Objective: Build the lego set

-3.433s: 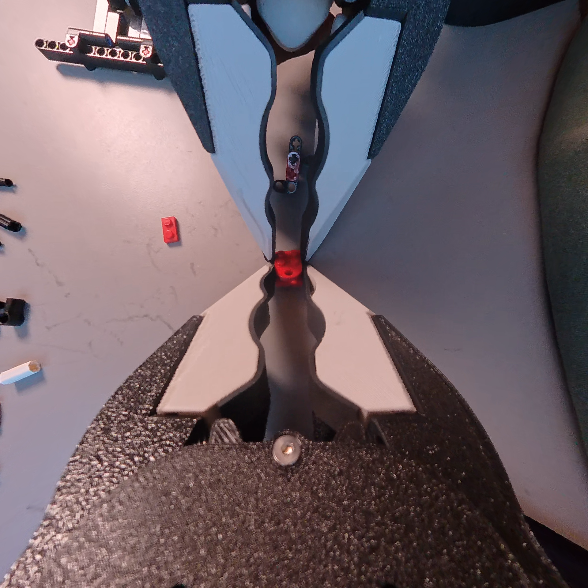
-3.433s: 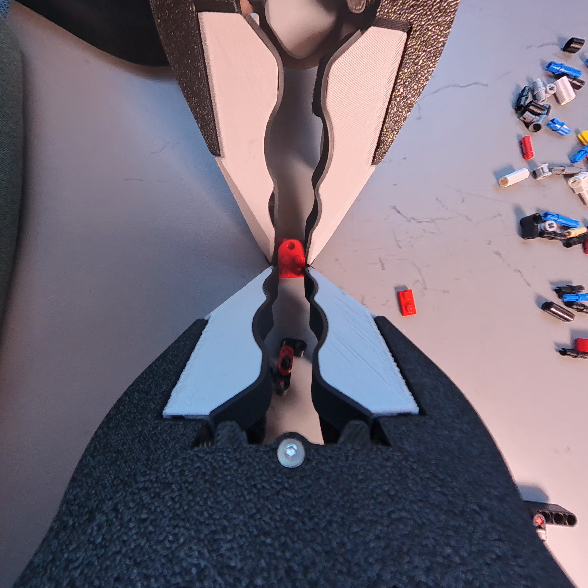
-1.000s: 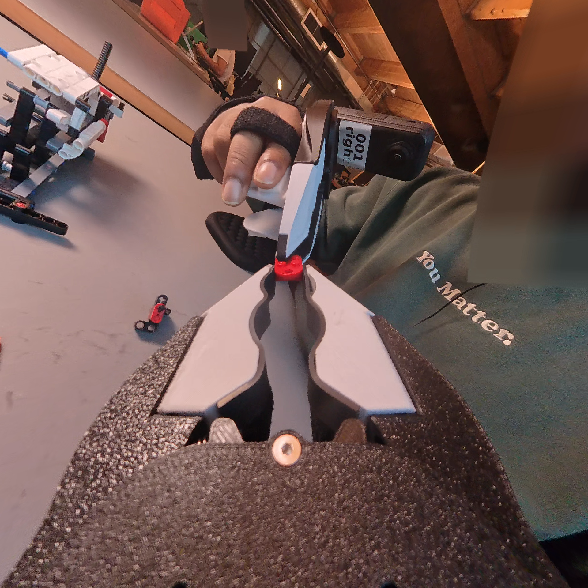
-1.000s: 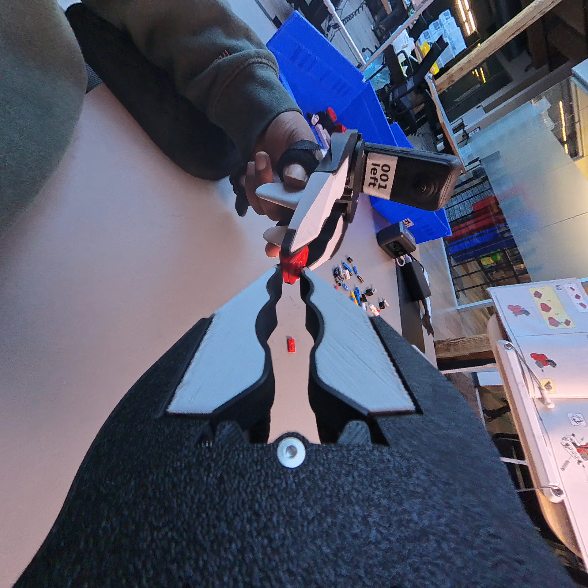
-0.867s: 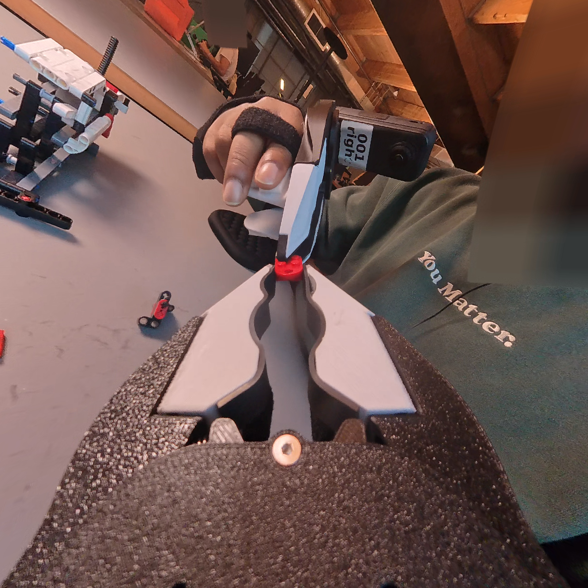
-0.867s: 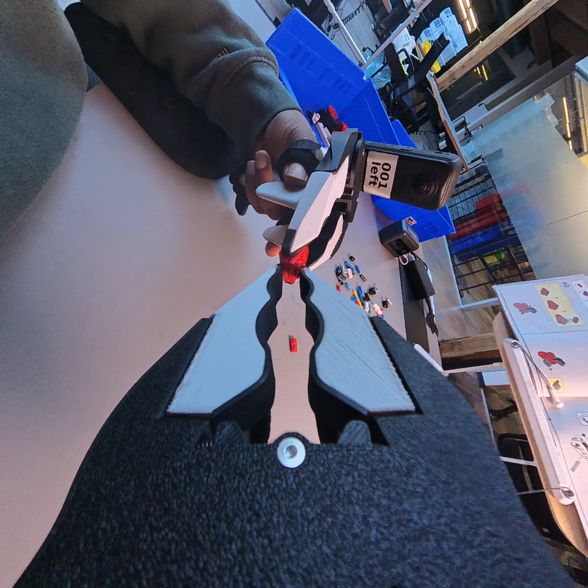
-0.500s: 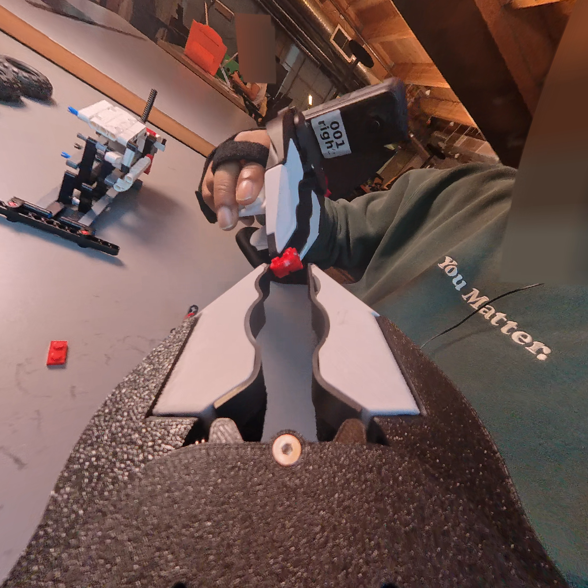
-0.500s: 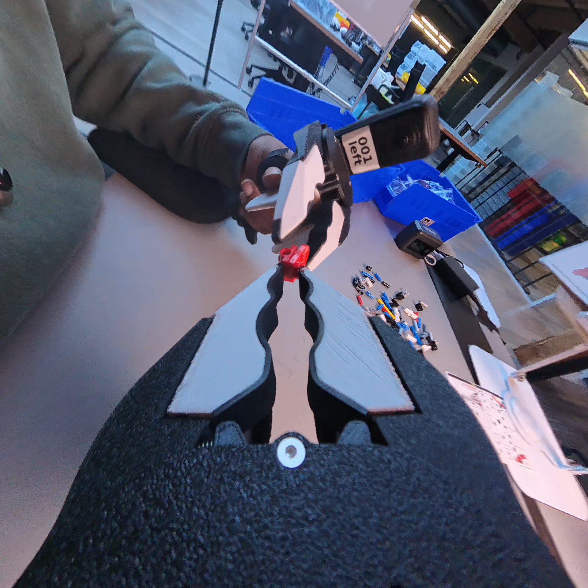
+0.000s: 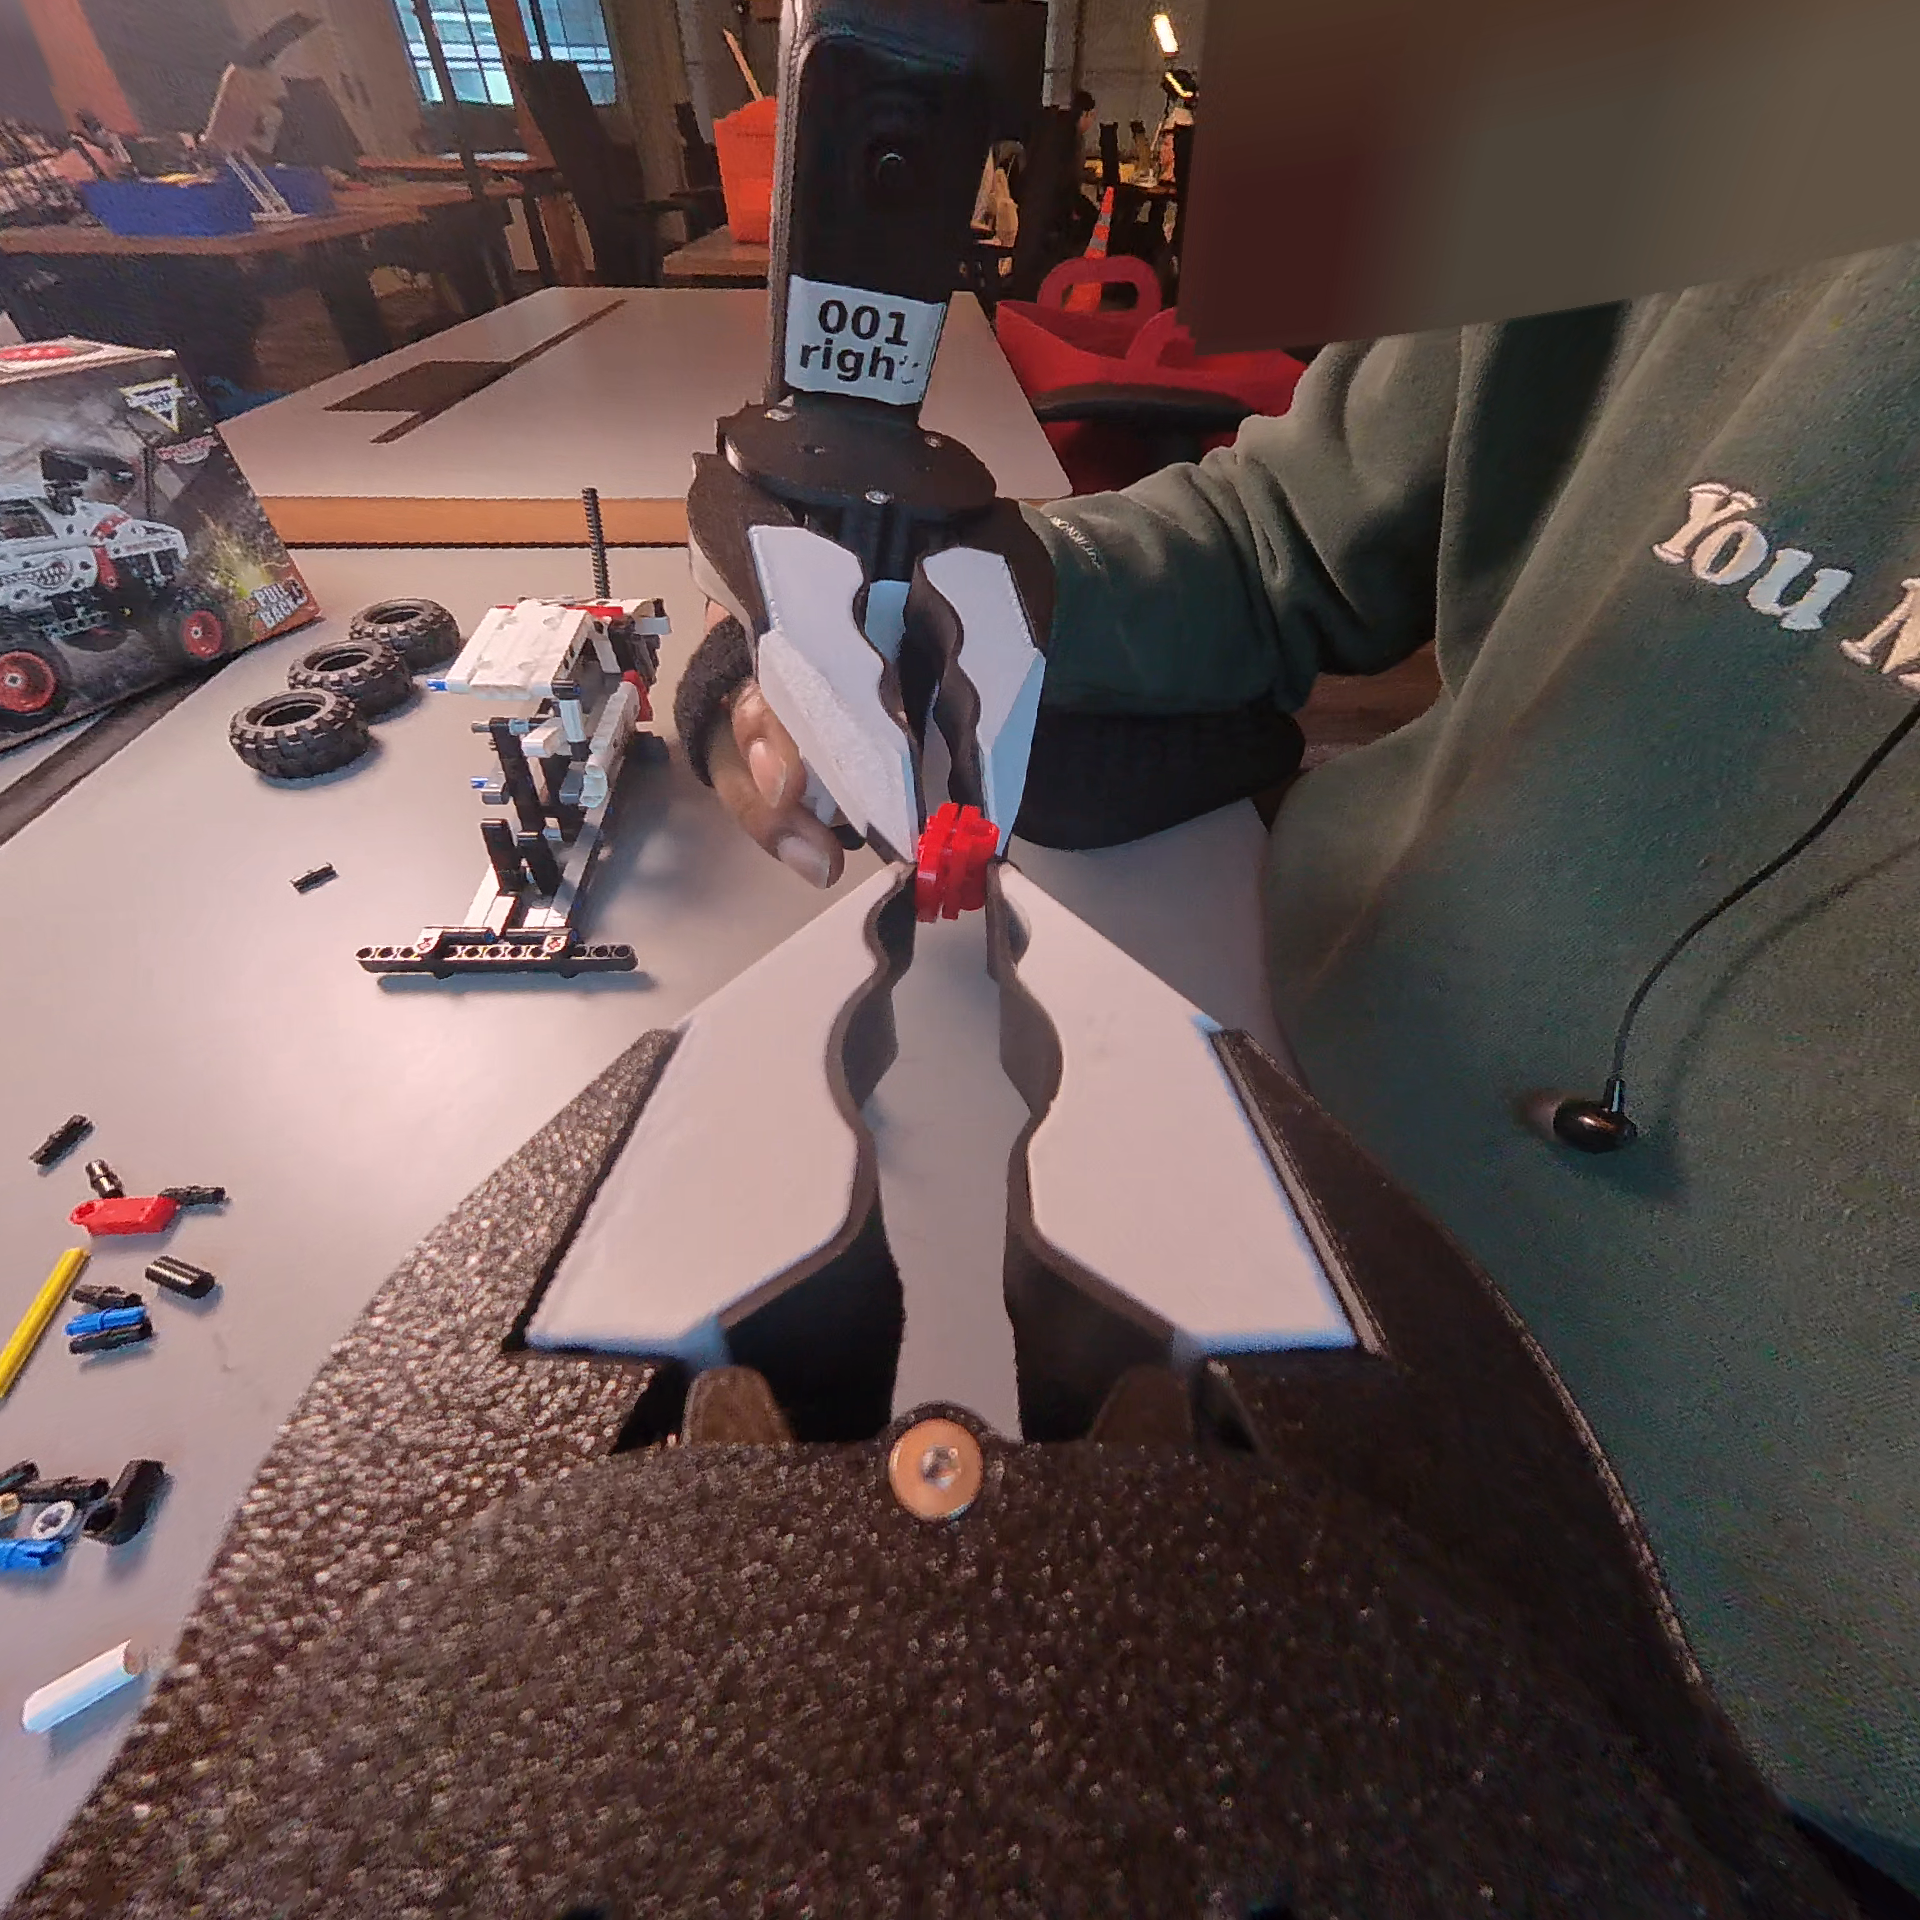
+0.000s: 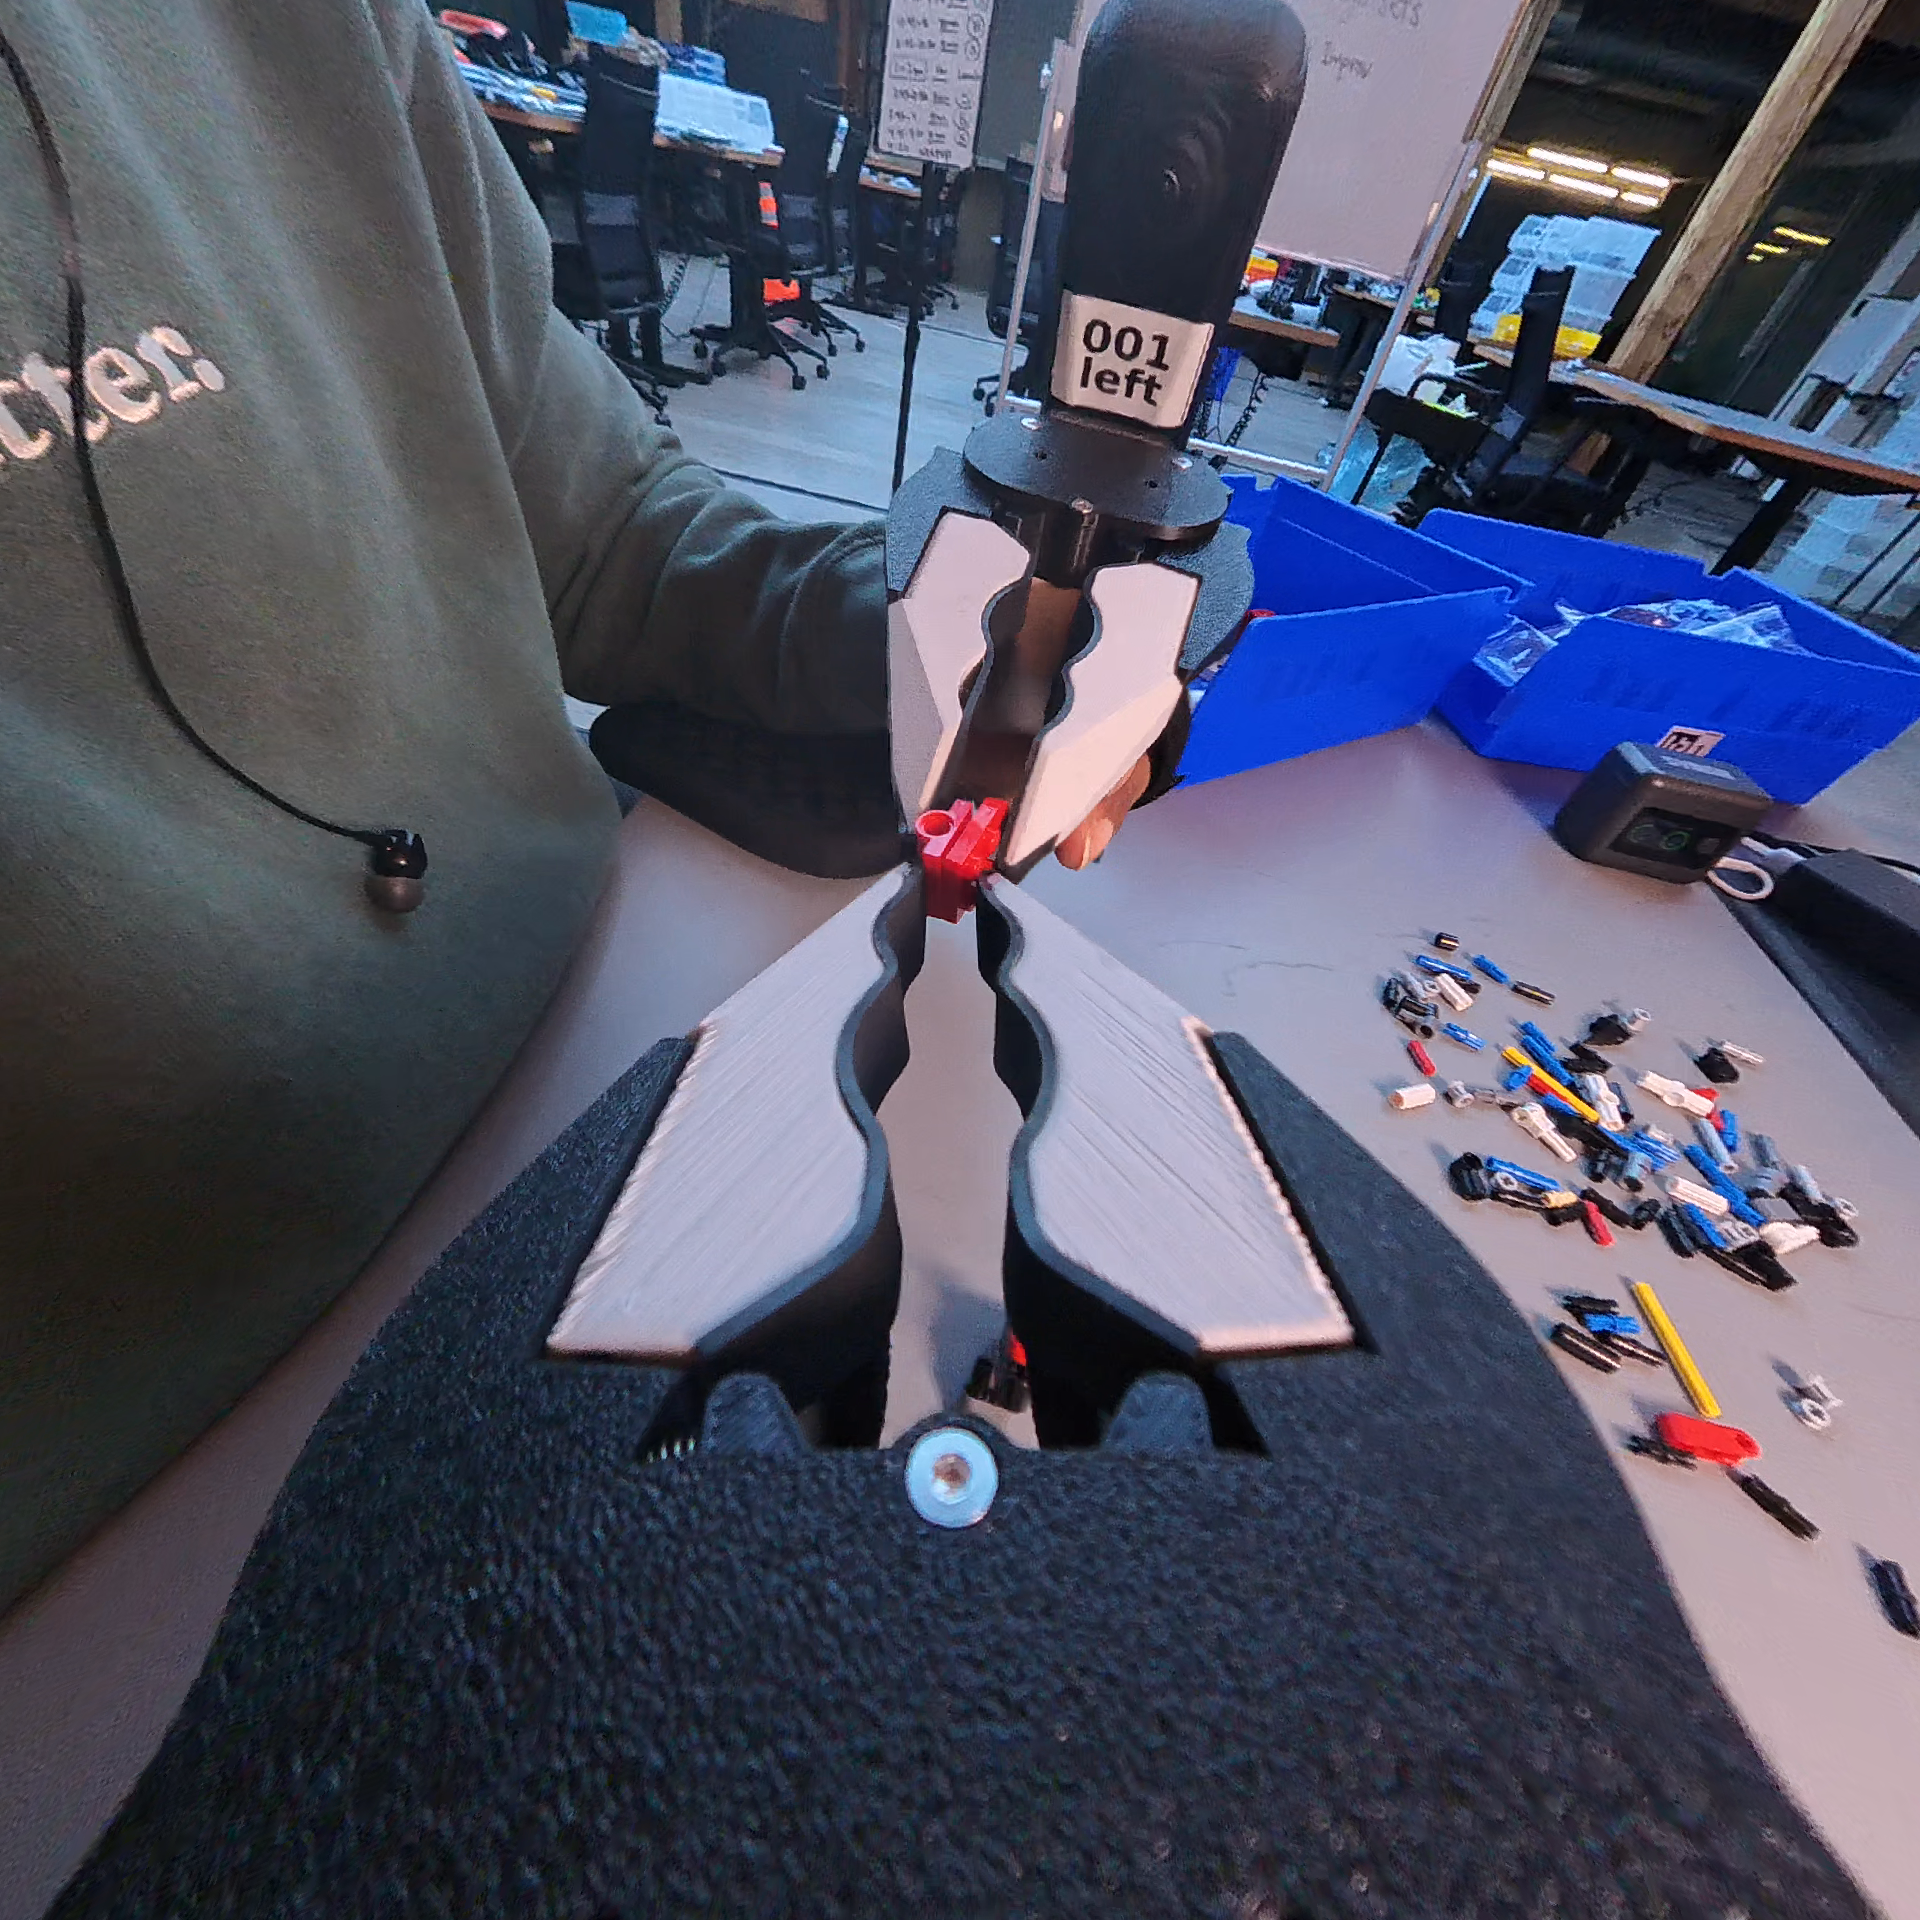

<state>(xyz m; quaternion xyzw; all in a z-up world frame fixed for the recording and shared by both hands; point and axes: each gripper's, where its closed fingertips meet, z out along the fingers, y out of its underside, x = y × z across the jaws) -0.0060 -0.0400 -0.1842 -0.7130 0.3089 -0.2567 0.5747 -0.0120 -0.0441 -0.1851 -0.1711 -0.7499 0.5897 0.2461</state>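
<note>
In the left wrist view, far left, a printed cardboard set box (image 9: 114, 540) is standing at the edge of the grey table (image 9: 312, 1060), with three black rubber tyres (image 9: 343, 681) lying just beside it. Further right, the partly built white-and-black lego chassis (image 9: 551, 769) is sitting on a long black holed beam, well apart from both grippers. Loose small pins and connectors in black, blue and red (image 9: 114, 1299) are lying near the left edge. At centre, the left gripper (image 9: 948, 902), with grey wavy-edged fingers on a black textured body, is closing on the small red lego piece (image 9: 951, 860) at its very tips; the piece is being held above the table, not resting on it. The right gripper (image 9: 951, 831) is coming in from the opposite side, tip to tip, and is pinching the same red piece, a hand (image 9: 769, 779) visible behind it. On the right, a person's green hooded sweatshirt (image 9: 1610, 831) is filling the frame. In the right wrist view the piece (image 10: 954, 847) is sitting between the fingertips of both grippers (image 10: 951, 888), with the left one (image 10: 961, 831) pointing down at it. Right of that, a scatter of small parts (image 10: 1621, 1132) is lying on the table, blue plastic bins (image 10: 1558, 644) behind.
</note>
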